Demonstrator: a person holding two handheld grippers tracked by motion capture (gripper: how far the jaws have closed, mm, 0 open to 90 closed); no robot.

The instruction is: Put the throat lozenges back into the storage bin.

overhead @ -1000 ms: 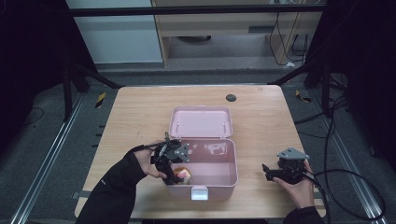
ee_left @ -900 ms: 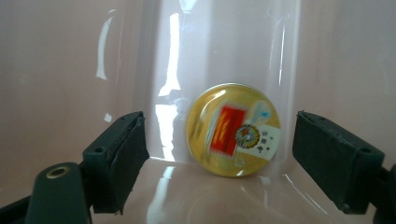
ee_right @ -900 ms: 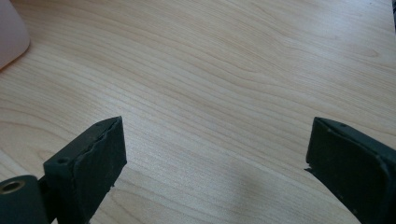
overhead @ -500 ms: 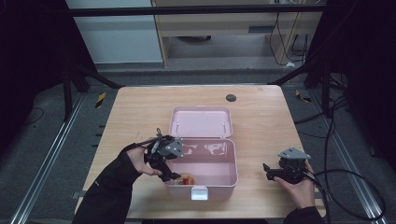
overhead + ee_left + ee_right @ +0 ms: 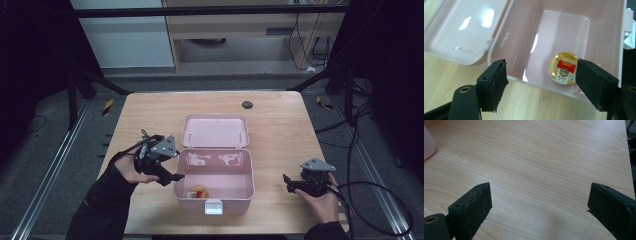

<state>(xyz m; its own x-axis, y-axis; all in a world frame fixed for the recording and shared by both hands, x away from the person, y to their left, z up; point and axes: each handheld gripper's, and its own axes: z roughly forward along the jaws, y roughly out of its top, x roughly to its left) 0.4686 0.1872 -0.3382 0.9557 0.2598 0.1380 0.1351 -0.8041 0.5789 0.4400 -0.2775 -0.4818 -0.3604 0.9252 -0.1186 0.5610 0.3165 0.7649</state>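
Open pink box [image 5: 215,172] on the table [image 5: 280,125], lid laid back. A round tin [image 5: 563,68] is seen lying inside, near the front wall. The left gripper [image 5: 167,175] is held wide open and empty beside the box; the right gripper [image 5: 290,182], likewise spread and empty, is parked well apart.

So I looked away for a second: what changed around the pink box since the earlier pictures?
The left gripper drew back from inside the pink box to its left rim, jaws open, leaving the round tin on the box floor. The right gripper, open, and the lid stayed put.
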